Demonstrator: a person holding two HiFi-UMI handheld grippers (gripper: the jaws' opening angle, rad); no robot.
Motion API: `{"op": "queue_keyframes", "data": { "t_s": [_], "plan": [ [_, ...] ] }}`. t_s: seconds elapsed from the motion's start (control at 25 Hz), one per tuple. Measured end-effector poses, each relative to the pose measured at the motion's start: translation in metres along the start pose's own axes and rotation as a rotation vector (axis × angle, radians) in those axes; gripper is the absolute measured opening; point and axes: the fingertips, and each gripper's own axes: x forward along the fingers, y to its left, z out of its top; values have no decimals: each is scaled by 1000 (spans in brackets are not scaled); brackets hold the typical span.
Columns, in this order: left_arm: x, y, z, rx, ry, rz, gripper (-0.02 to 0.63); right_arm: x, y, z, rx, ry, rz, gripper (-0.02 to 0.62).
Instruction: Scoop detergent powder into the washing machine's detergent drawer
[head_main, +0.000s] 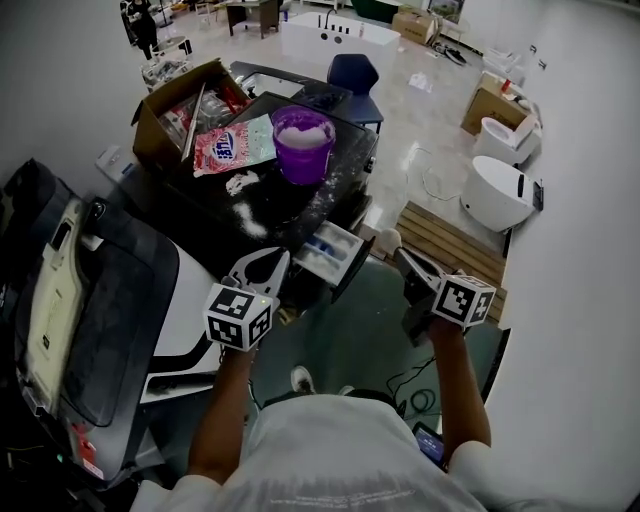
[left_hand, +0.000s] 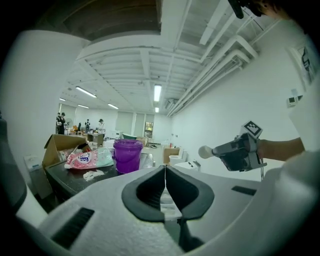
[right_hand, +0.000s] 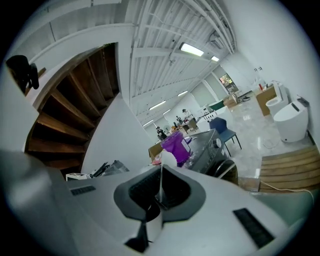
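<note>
The washing machine's black top (head_main: 300, 212) carries a purple bucket (head_main: 303, 145), a pink detergent bag (head_main: 232, 145) and some spilled white powder (head_main: 245, 185). Its detergent drawer (head_main: 335, 255) stands pulled out at the front. My left gripper (head_main: 272, 260) hovers just left of the drawer, jaws shut with nothing between them (left_hand: 165, 172). My right gripper (head_main: 402, 258) is to the right of the drawer, shut on the handle of a white scoop (head_main: 388, 240). The scoop's round head (left_hand: 205, 151) points toward the drawer. I cannot see inside it.
An open cardboard box (head_main: 170, 110) sits at the machine's back left. A blue chair (head_main: 355, 75) stands behind it. White toilets (head_main: 495, 190) and a wooden pallet (head_main: 450, 245) are to the right. A dark appliance (head_main: 100, 300) is at my left.
</note>
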Motion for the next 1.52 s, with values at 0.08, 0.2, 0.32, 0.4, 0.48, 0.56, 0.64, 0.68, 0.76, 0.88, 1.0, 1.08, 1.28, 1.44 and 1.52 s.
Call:
{"op": "queue_keyframes", "data": {
  "t_s": [0.08,0.2,0.32,0.4,0.48,0.56,0.64,0.68,0.76,0.88,1.0,1.08,1.28,1.44,1.52],
  "plan": [
    [6,10,-6,-10,16,-2,11,22,-9,-7,8,46,-7,11],
    [16,19,-14,-35,35,6,11,51,-26,-18,1,130,-8,11],
    [26,27,-21,-58,50,33,11,77,-44,-22,-29,213,8,11],
    [31,34,-27,-78,61,64,11,92,-52,-24,-36,255,32,11],
    [37,39,-34,-105,69,102,11,106,-60,-25,-41,294,61,11],
    [44,42,-39,-132,75,139,11,121,-69,-25,-59,335,96,11],
    [51,42,-43,-150,78,176,11,135,-76,-28,-97,390,140,11],
    [53,42,-45,-156,80,195,11,141,-79,-30,-118,420,163,11],
    [57,42,-46,-166,81,236,11,151,-85,-36,-150,478,205,11],
    [60,40,-51,-176,87,288,11,163,-95,-45,-175,543,248,11],
    [60,37,-60,-196,92,334,11,174,-102,-52,-203,599,282,11],
    [61,35,-64,-210,90,361,11,180,-105,-55,-238,640,304,11],
    [60,33,-71,-223,84,409,11,197,-114,-67,-386,727,327,11],
    [53,32,-73,-233,74,446,11,207,-111,-79,-443,786,370,11],
    [47,34,-75,-241,67,467,11,211,-111,-87,-468,817,384,11]
  ]
}}
